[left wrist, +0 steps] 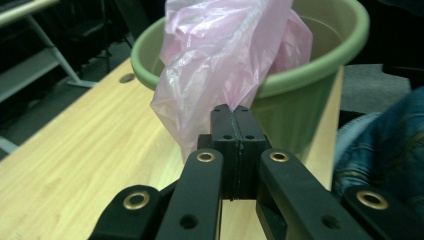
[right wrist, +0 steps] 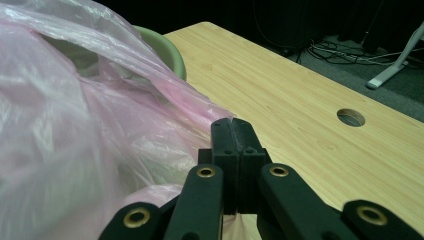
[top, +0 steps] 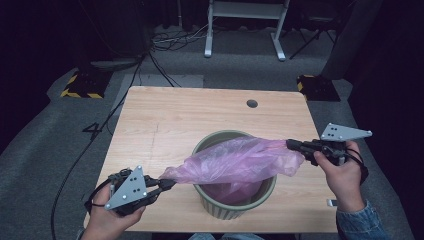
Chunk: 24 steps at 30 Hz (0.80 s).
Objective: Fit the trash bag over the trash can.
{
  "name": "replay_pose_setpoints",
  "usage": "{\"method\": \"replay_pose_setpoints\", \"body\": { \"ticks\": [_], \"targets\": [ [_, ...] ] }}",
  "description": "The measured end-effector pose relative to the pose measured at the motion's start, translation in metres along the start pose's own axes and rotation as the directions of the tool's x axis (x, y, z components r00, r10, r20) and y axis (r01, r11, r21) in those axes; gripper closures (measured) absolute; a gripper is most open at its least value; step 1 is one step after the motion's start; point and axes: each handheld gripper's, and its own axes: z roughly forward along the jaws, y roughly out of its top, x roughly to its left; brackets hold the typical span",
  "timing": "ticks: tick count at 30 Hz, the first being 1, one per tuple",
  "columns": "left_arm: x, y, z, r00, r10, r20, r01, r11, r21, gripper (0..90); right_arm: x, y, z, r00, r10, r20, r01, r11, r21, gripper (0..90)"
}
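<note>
A thin pink plastic bag (top: pixel 235 161) is stretched across the top of a pale green round bin (top: pixel 235 204) that stands on the wooden table (top: pixel 165 120). My left gripper (top: pixel 170 183), at the bin's near left, is shut on the bag's left corner; in the left gripper view its jaws meet on the pink film (left wrist: pixel 220 65) in front of the bin (left wrist: pixel 300 100). My right gripper (top: pixel 291 144), at the bin's right, is shut on the bag's right end. In the right gripper view the bag (right wrist: pixel 85 125) billows at the left of the pressed jaws, with the bin's rim (right wrist: pixel 167 50) behind.
A round cable hole (top: pixel 252 103) is in the table near its far edge, also seen as a hole (right wrist: pixel 350 117) in the right gripper view. Beyond the table lie floor cables (top: pixel 175 40), a white desk frame (top: pixel 245 25) and yellow-black striped feet (top: pixel 80 90).
</note>
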Motion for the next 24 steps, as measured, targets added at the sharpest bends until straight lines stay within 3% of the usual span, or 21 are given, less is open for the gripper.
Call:
{"method": "replay_pose_setpoints", "body": {
  "ticks": [2, 3, 4, 7, 9, 11, 14, 15, 16, 18, 22, 24],
  "targets": [
    [0.000, 0.000, -0.001, 0.9996, -0.019, 0.021, 0.019, 0.9998, -0.010, 81.2, 0.001, 0.000, -0.001, 1.0000, 0.002, -0.002, -0.002, 1.000, -0.002, 90.0],
    [0.000, 0.001, -0.001, 0.9997, -0.021, 0.012, 0.021, 0.9994, -0.026, 60.9, 0.004, 0.001, -0.001, 0.9999, -0.013, -0.006, 0.013, 1.000, -0.008, 88.9],
    [0.000, 0.004, -0.001, 0.9998, -0.019, -0.006, 0.018, 0.9984, -0.054, 60.9, 0.004, 0.001, -0.001, 0.9999, -0.013, -0.006, 0.013, 1.000, -0.008, 88.9],
    [0.002, 0.012, -0.004, 0.9981, -0.046, -0.042, 0.039, 0.9890, -0.143, 45.0, 0.010, 0.006, -0.003, 0.9992, -0.037, -0.014, 0.036, 0.999, -0.027, 87.2],
    [0.005, 0.017, -0.007, 0.9954, -0.051, -0.080, 0.036, 0.9830, -0.180, 41.5, 0.012, 0.009, -0.004, 0.9985, -0.053, -0.015, 0.052, 0.998, -0.036, 86.1],
    [0.006, 0.021, -0.006, 0.9895, -0.040, -0.139, 0.016, 0.9861, -0.166, 40.7, 0.015, 0.011, -0.005, 0.9975, -0.068, -0.021, 0.067, 0.997, -0.047, 85.1],
    [0.011, 0.026, -0.006, 0.9863, -0.063, -0.152, 0.033, 0.9810, -0.191, 40.5, 0.019, 0.012, -0.006, 0.9964, -0.080, -0.027, 0.078, 0.995, -0.057, 83.3],
    [0.012, 0.027, -0.006, 0.9830, -0.068, -0.170, 0.035, 0.9808, -0.192, 40.3, 0.019, 0.011, -0.007, 0.9962, -0.084, -0.025, 0.082, 0.995, -0.064, 82.2],
    [0.012, 0.029, -0.007, 0.9723, -0.071, -0.223, 0.030, 0.9830, -0.181, 40.3, 0.019, 0.011, -0.007, 0.9964, -0.082, -0.022, 0.081, 0.994, -0.067, 82.0],
    [0.015, 0.030, -0.008, 0.9546, -0.094, -0.283, 0.041, 0.9812, -0.189, 40.4, 0.019, 0.011, -0.007, 0.9966, -0.080, -0.020, 0.079, 0.995, -0.068, 81.7],
    [0.026, 0.027, -0.009, 0.9375, -0.163, -0.307, 0.100, 0.9722, -0.212, 40.1, 0.020, 0.012, -0.008, 0.9965, -0.081, -0.020, 0.079, 0.994, -0.075, 80.6],
    [0.035, 0.025, -0.007, 0.9351, -0.203, -0.290, 0.141, 0.9652, -0.220, 38.8, 0.021, 0.013, -0.008, 0.9959, -0.088, -0.022, 0.086, 0.993, -0.077, 79.7]
  ]
}}
